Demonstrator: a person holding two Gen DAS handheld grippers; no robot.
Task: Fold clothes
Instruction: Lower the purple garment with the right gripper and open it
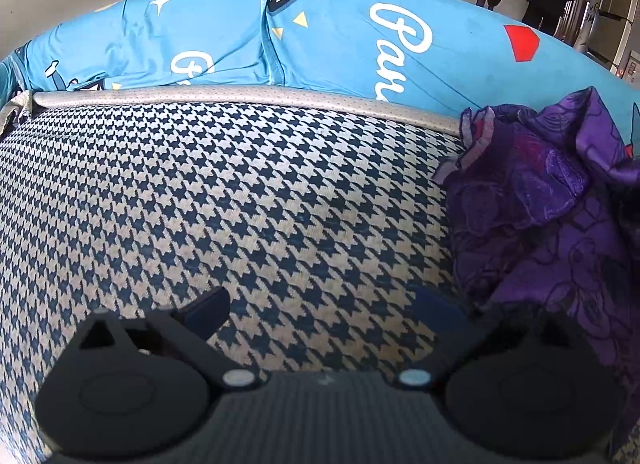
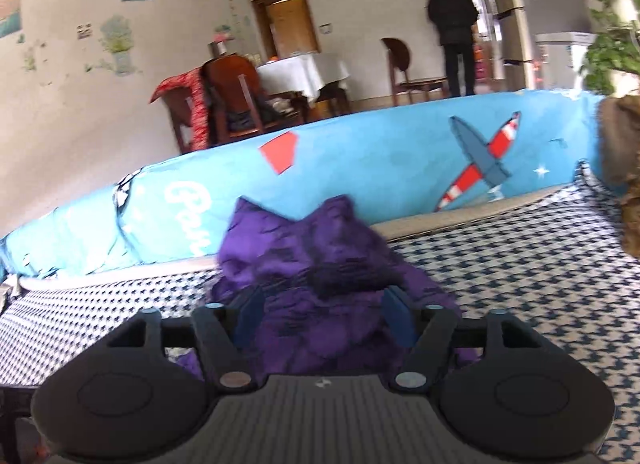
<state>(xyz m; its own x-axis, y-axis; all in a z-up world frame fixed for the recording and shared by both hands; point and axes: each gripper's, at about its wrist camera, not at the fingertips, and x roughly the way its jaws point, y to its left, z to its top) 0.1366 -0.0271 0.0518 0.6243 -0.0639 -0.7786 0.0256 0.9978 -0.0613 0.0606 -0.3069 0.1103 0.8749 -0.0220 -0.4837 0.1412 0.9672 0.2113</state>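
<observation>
A crumpled purple garment [image 2: 316, 284] with ruffles lies bunched on the houndstooth sofa seat [image 2: 520, 264]. In the right wrist view it fills the whole gap between the blue pads [image 2: 250, 316] of my right gripper [image 2: 324, 318], whose jaws stand partly closed and press the cloth from both sides. In the left wrist view the same purple garment [image 1: 540, 200] sits at the right. My left gripper [image 1: 320, 310] hovers open over the bare houndstooth seat [image 1: 240, 192], just left of the garment, with nothing between its fingers.
A blue printed cover drapes the sofa back [image 1: 320, 36] behind the seat. A brown furry thing [image 2: 624, 168] lies at the seat's right end. Beyond the sofa are wooden chairs [image 2: 236, 96], a white-clothed table [image 2: 308, 72] and a standing person in dark clothes [image 2: 454, 28].
</observation>
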